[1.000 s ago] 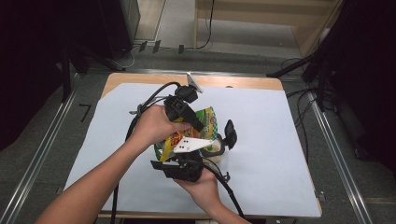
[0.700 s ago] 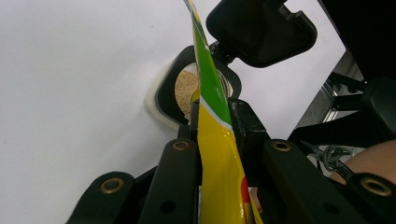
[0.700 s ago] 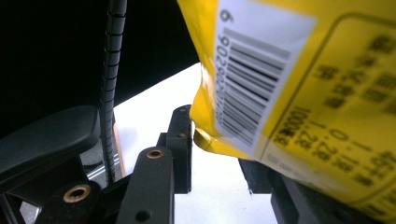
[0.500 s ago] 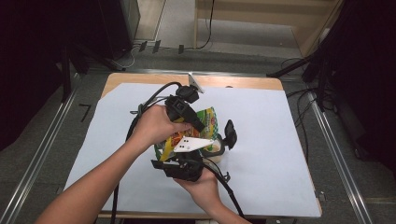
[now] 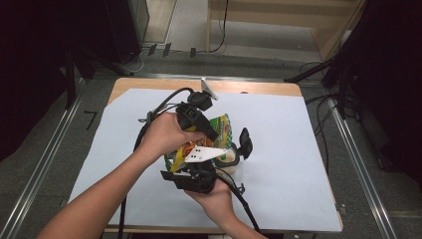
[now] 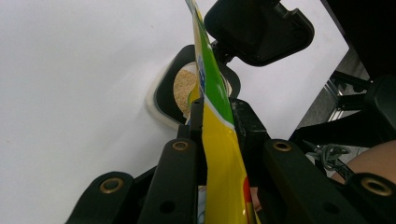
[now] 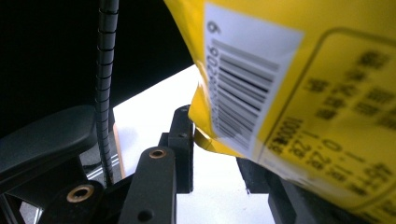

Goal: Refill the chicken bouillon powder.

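Glossy yellow-and-green snack bag (image 5: 219, 133), held above the worktop centre.
Left hand-held gripper (image 6: 215, 116) clamps the bag's edge; right hand-held gripper (image 7: 212, 140) pinches its barcode corner. Black-rimmed container of tan crumbs (image 6: 183, 86) sits beneath. White-covered worktop (image 5: 293, 149) lies open toward every edge.

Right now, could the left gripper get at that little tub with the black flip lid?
Probably not yet. The left gripper is clamped on the yellow-green snack bag, which hangs right over the tub. The right gripper seems to grip the bag's other end. It would have to release the bag first.
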Demonstrator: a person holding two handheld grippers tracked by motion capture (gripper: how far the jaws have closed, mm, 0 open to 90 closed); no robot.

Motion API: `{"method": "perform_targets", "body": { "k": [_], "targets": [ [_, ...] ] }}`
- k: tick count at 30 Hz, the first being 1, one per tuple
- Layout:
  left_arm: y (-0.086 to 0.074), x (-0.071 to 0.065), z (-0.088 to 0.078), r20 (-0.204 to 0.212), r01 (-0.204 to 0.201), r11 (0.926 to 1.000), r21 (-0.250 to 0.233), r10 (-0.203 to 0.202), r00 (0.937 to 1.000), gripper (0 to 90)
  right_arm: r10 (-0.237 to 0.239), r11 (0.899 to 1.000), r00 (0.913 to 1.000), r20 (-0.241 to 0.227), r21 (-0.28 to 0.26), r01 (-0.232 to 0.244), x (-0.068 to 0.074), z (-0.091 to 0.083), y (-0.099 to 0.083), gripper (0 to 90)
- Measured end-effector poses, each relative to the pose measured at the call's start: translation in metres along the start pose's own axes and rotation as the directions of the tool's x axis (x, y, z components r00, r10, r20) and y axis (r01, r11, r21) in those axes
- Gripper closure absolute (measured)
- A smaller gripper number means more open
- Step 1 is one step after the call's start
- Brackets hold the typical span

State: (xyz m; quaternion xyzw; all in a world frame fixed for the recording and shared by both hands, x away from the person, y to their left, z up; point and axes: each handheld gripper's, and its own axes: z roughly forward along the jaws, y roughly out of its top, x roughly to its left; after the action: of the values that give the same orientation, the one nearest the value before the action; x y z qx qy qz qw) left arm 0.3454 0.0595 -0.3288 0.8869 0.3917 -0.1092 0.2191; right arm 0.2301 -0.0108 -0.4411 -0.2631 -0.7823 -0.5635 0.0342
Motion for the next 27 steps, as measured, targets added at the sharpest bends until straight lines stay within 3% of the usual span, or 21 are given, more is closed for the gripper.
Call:
{"method": "perform_targets", "body": {
  "k": [27],
  "targets": [
    [0.0027,0.0011,-0.0005,0.013,0.003,1.0,-0.003,-0.003,0.9999,81.4,0.007,1.0,1.0,-0.004,-0.003,-0.007,0.0004,-0.002,0.0019,70.4]
  ]
}}
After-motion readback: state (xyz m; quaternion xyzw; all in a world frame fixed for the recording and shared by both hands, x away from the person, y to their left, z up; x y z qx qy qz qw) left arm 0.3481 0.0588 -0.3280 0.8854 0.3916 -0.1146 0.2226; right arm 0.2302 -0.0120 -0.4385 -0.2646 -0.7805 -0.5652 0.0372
